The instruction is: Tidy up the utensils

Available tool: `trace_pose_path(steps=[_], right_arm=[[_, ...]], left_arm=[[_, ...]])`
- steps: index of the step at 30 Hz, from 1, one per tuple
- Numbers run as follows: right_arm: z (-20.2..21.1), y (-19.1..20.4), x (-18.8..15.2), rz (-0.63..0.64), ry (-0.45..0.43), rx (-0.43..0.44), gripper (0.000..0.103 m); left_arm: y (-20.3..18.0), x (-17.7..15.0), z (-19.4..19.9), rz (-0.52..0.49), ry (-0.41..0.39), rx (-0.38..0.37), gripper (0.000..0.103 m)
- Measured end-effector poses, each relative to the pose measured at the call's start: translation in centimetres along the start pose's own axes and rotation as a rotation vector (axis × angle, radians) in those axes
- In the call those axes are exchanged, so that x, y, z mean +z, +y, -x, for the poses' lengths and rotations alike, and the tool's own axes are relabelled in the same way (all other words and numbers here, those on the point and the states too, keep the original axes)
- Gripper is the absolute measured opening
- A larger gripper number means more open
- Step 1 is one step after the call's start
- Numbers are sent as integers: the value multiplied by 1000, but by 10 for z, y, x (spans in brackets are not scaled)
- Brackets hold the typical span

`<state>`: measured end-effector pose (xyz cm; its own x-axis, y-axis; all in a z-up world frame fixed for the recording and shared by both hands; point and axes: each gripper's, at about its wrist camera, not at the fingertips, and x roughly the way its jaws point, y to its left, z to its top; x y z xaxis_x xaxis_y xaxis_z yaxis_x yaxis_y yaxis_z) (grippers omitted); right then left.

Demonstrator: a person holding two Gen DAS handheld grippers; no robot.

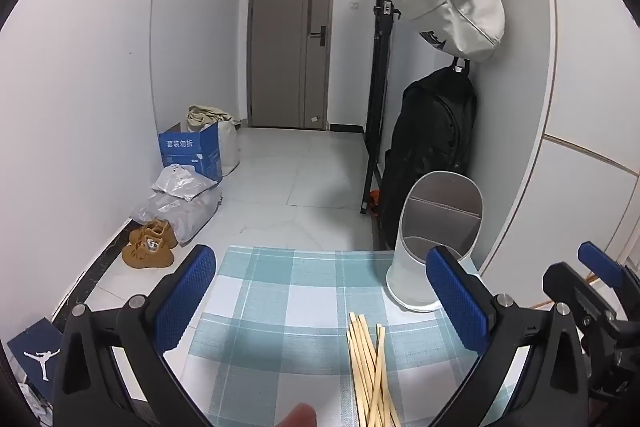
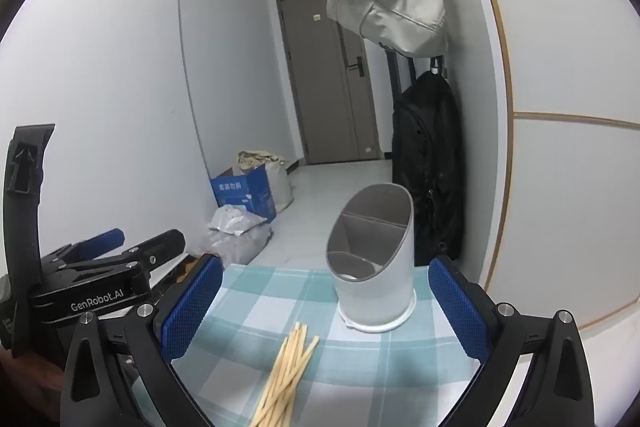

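Left wrist view: left tool [image 1: 320, 303] with jaws apart above the checked counter [image 1: 280, 287], gripping nothing. Right tool [image 2: 326, 303] likewise spread and empty. Chopsticks [image 2: 286, 371] lie piled near, well apart from the white holder [image 2: 372, 267] standing upright farther right.

- The chopsticks [image 2: 286, 379] are seen as pale, matt wood or bamboo.
- The utensil holder [image 2: 374, 267], at 12 o'clock from them, is seen as smooth matt plastic, white outside and grey inside.
- The checked tablecloth [image 1: 280, 307] is shown as finely woven.
- The finger pads [image 1: 184, 301] are covered in blue, rough-textured rubber.
- The gripper frames are seen as matt black plastic.
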<state>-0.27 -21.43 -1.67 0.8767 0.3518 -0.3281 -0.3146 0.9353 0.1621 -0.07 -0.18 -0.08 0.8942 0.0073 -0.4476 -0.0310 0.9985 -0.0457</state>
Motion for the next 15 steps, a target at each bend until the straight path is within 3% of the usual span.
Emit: trace_pose_path(steps=[11, 13, 15], right_arm=[[3, -3, -10, -4, -17, 6, 103], [2, -1, -2, -16, -15, 5, 103], [2, -3, -1, -18, -14, 5, 103]], left_arm=[[-36, -17, 1, -34, 8, 23, 102], [-3, -3, -7, -8, 30, -11, 102], [-4, -3, -7, -6, 29, -8, 102]])
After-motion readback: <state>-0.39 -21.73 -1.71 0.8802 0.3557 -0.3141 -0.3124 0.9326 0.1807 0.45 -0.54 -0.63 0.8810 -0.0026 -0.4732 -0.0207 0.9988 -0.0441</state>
